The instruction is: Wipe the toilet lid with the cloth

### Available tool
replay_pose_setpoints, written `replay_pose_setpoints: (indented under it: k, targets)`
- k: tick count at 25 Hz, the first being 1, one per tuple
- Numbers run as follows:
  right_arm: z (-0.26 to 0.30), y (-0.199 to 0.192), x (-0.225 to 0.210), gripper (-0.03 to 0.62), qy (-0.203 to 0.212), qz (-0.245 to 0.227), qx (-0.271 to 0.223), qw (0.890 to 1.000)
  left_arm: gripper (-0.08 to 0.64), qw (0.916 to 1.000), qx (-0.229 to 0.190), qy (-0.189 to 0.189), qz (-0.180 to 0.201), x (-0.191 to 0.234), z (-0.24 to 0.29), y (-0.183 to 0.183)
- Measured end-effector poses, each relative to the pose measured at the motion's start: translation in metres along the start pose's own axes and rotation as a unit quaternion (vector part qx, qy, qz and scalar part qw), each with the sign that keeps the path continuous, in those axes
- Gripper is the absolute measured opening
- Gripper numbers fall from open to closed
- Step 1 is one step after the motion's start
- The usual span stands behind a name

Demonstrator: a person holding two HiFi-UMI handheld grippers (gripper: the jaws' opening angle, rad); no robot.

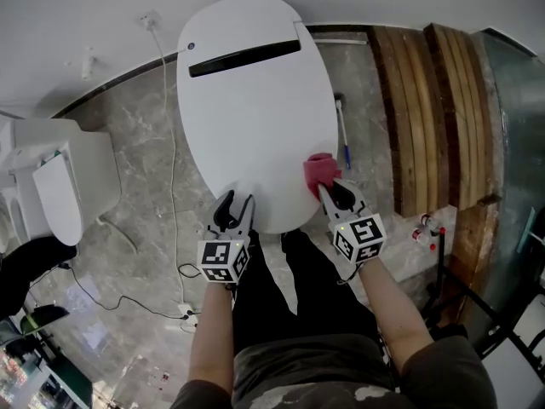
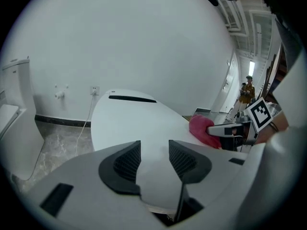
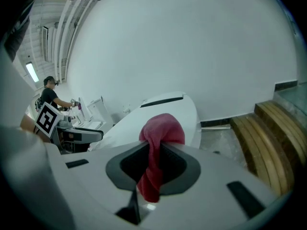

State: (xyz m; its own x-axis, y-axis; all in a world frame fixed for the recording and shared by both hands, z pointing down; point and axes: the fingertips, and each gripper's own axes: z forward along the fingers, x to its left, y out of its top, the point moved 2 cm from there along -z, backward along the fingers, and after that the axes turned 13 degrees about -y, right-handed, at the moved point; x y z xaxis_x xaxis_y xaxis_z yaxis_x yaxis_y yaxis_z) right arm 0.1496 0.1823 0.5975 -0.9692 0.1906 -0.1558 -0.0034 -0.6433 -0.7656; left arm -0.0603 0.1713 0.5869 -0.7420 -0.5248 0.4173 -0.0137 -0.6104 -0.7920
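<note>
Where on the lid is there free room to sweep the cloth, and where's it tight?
The toilet lid is bare from the black slot at its back down to the front rim. Tight only at the front: the left gripper, fingers apart and empty, at the front-left edge, and the cloth pinched in the right gripper at the front-right edge.

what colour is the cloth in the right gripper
Pinkish red; the cloth shows best in the right gripper view.
</note>
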Motion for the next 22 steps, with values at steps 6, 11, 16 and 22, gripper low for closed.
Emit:
replay_pose_setpoints:
  k: [6,11,16,22]
  targets:
    - [0.019,-0.024,-0.005,0.043,-0.005,-0.001,0.022,1.000,0.199,0.9999,0.010,0.004,-0.002,0.017,0.013,-0.020]
    - [0.031,-0.040,-0.006,0.043,-0.013,0.000,0.039,0.999,0.199,0.9998,0.022,0.002,-0.003,0.027,0.020,-0.034]
    - [0.042,-0.053,-0.010,0.043,-0.026,0.003,0.053,0.998,0.199,0.9995,0.030,0.002,-0.007,0.039,0.025,-0.045]
    - [0.055,-0.065,-0.013,0.043,-0.037,0.015,0.076,0.996,0.199,0.9987,0.048,-0.001,-0.015,0.053,0.032,-0.051]
